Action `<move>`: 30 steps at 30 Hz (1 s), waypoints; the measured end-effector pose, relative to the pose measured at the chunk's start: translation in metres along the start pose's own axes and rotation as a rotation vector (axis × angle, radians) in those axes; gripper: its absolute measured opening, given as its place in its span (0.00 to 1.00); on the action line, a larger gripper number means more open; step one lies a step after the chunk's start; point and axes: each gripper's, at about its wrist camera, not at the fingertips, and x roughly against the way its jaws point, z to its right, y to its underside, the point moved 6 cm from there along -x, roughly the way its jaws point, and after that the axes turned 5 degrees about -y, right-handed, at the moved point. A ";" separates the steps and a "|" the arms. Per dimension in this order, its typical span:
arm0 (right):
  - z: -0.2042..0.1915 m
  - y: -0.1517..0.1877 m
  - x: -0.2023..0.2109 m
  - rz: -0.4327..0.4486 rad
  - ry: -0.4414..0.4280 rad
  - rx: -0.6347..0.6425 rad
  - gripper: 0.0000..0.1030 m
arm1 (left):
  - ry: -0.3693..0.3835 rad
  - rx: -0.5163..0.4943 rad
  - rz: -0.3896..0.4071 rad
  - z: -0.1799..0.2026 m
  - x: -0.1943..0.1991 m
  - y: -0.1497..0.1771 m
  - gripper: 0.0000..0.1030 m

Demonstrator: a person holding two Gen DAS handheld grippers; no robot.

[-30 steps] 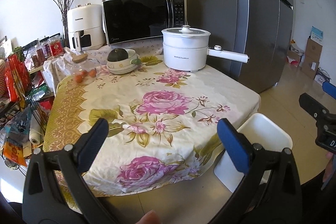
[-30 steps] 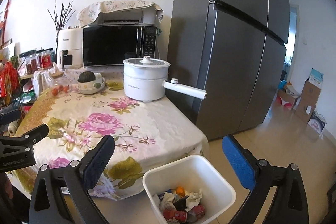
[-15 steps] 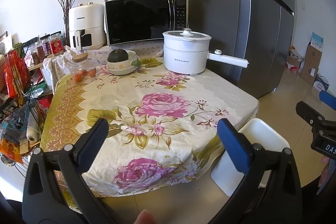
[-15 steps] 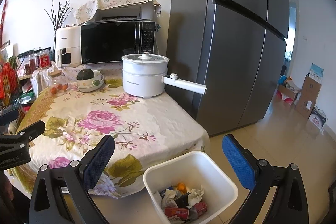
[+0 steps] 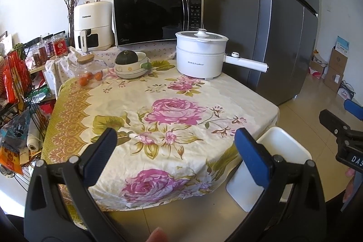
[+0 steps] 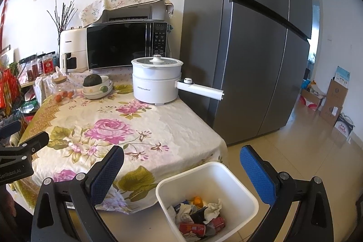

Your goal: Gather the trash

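A white trash bin (image 6: 207, 199) stands on the floor by the table's near right corner. It holds crumpled paper, a red can and an orange scrap (image 6: 197, 216). It also shows in the left wrist view (image 5: 267, 169), seen from its side. My right gripper (image 6: 181, 170) is open and empty, held above and just in front of the bin. My left gripper (image 5: 175, 146) is open and empty, held over the front edge of the table with the floral cloth (image 5: 163, 110).
A white electric pot (image 5: 202, 55) with a long handle, a bowl with a dark squash (image 5: 130, 62) and a glass jar (image 5: 88, 73) stand at the table's back. A microwave (image 5: 156, 18), an air fryer, a grey fridge (image 6: 249, 56) and a cluttered wire rack (image 5: 15, 101) surround it.
Both grippers have drifted slightly back and up, so the table and bin sit a little lower in view. Both stay open and empty.
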 end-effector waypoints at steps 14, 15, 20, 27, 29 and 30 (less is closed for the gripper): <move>-0.001 0.001 -0.001 0.000 -0.004 0.001 1.00 | 0.011 -0.005 -0.010 0.001 -0.001 0.002 1.00; -0.001 0.001 -0.001 -0.001 -0.003 0.000 1.00 | 0.010 -0.006 -0.008 0.001 0.000 0.002 1.00; -0.002 0.002 -0.002 -0.004 -0.002 0.005 1.00 | 0.003 -0.012 -0.004 0.001 -0.001 0.001 1.00; -0.003 0.003 -0.003 -0.016 0.016 0.017 1.00 | 0.001 -0.011 -0.003 0.000 -0.001 0.000 1.00; -0.004 0.003 -0.003 -0.015 0.018 0.020 1.00 | 0.003 -0.012 -0.001 -0.001 -0.001 -0.001 1.00; -0.004 0.003 -0.002 -0.012 0.019 0.020 1.00 | 0.003 -0.012 -0.001 0.000 -0.001 -0.001 1.00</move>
